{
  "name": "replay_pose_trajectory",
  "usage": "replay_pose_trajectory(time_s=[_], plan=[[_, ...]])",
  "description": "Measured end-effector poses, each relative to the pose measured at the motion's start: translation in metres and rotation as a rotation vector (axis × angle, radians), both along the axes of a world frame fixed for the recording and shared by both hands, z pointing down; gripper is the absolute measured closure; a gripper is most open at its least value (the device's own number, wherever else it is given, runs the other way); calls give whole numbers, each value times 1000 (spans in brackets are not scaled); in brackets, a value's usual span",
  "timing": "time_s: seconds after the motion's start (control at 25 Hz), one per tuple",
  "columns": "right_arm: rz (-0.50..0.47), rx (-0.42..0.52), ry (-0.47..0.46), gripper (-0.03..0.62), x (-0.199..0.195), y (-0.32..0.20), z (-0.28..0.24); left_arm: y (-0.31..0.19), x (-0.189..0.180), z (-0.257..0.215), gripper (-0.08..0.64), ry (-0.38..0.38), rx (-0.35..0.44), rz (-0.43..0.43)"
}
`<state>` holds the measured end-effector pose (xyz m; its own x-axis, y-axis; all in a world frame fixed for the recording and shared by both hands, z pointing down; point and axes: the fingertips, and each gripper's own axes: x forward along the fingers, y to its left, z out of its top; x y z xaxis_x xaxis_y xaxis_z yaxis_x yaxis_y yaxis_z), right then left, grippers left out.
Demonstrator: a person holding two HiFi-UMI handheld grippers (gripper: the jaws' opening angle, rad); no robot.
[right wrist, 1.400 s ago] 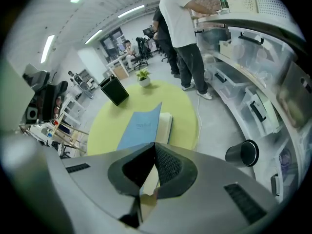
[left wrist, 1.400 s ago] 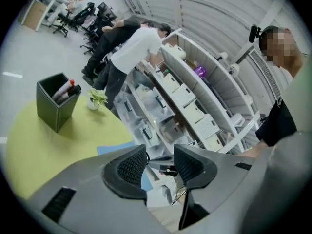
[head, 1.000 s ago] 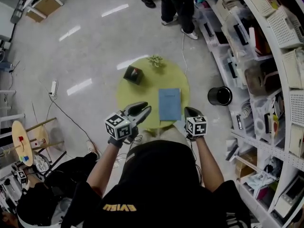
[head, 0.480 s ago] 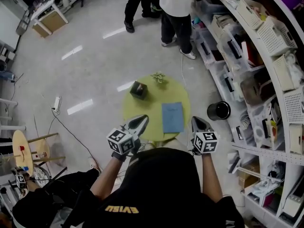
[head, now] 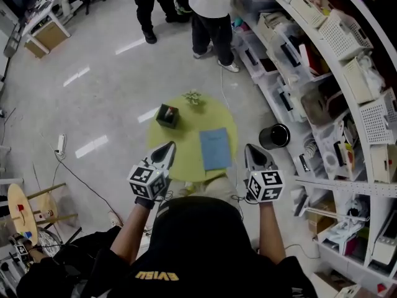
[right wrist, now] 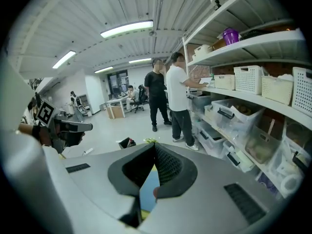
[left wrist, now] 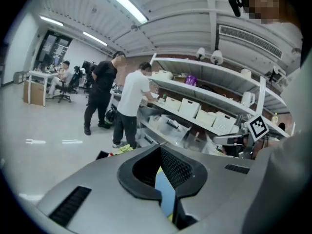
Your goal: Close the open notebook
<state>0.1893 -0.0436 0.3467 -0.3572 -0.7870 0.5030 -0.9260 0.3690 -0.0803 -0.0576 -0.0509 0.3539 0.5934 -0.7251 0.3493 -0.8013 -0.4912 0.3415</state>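
Jaws of the left gripper, which stood apart a second ago, have just been closing and now meet at their tips with nothing between them. Both grippers have risen off the near edge of the round yellow table and sit closer to the person's chest, and the table looks smaller below them. The blue notebook has kept its place: it lies closed and flat on the right half of the table, between the two grippers and apart from both. More of the two people standing by the shelves now shows at the top.

Both forearms reach forward from the torso, with the marker cubes turned up to the head camera and the grippers pointing ahead and slightly down. The left gripper hangs over the table's near left edge. The right gripper hangs just off the near right edge, its jaws pinched together and empty too. A black box and a small plant sit at the table's far side, and a black bin stands on the floor to its right
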Motion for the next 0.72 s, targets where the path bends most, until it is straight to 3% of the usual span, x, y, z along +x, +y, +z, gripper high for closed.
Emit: replay_pose_trajectory(time_s=[0.16, 0.36, 0.48, 0.72], plan=[[17, 24, 35, 592, 3, 5, -8, -5, 2, 0, 543, 8, -1, -29], [35, 93, -25, 592, 0, 8, -46, 10, 23, -30, 543, 33, 93, 56], [31, 133, -48, 592, -3, 6, -64, 19, 40, -41, 543, 5, 146, 115], [17, 171, -78, 592, -2, 13, -95, 27, 43, -54, 543, -10, 176, 119]])
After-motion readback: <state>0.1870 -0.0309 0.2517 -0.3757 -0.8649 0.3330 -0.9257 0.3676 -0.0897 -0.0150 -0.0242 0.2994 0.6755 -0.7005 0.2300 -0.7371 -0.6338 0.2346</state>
